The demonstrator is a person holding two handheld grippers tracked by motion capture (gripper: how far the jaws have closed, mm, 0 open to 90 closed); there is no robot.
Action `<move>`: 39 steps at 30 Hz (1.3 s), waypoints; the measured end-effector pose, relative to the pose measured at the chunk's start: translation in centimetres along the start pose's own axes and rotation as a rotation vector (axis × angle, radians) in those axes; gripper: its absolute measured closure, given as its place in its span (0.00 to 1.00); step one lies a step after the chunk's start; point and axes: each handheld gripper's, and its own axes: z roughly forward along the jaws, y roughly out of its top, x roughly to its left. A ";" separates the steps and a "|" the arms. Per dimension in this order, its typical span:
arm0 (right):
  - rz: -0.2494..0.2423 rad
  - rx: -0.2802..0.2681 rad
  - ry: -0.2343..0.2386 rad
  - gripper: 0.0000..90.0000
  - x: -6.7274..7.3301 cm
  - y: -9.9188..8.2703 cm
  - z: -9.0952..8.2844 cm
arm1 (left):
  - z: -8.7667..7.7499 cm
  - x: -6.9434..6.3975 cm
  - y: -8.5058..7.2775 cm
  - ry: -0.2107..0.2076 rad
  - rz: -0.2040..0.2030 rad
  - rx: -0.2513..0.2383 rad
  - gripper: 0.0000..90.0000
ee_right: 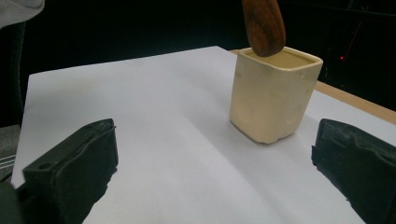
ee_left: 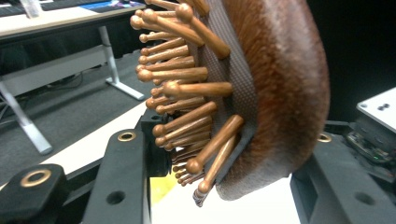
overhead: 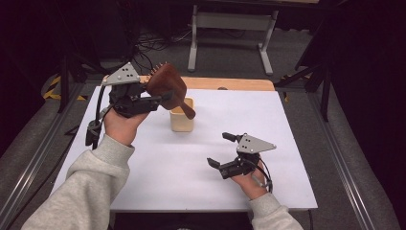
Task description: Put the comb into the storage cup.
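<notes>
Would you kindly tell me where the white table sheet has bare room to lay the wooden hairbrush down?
Free: the sheet right of the cream cup, and the wide patch between cup and near edge, left of the right gripper. Crowded: around the cup, where the left gripper holds the hairbrush.

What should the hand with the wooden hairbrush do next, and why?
Probably lower it a little further. The left gripper is clamped on the head of the hairbrush, and its handle tip hangs just at the mouth of the cream cup, seemingly not yet inside. A short straight drop would likely seat the handle. The right gripper rests open on the table.
</notes>
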 end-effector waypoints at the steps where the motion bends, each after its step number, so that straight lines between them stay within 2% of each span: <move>1: 0.002 0.001 0.002 0.01 0.0 0.0 0.0 | 0.1 0.1 0.0 0.009 0.001 0.001 0.61; 12: 0.003 0.003 0.008 0.01 0.0 0.0 0.1 | 1.2 1.2 -0.2 0.075 -0.026 -0.006 0.61; 27: 0.001 0.003 0.007 0.01 0.0 0.0 0.0 | 2.1 2.8 -0.5 0.135 -0.062 0.001 0.61; 39: 0.001 0.003 0.006 0.01 0.0 0.0 0.0 | 2.8 3.4 -0.9 0.172 -0.069 0.025 0.61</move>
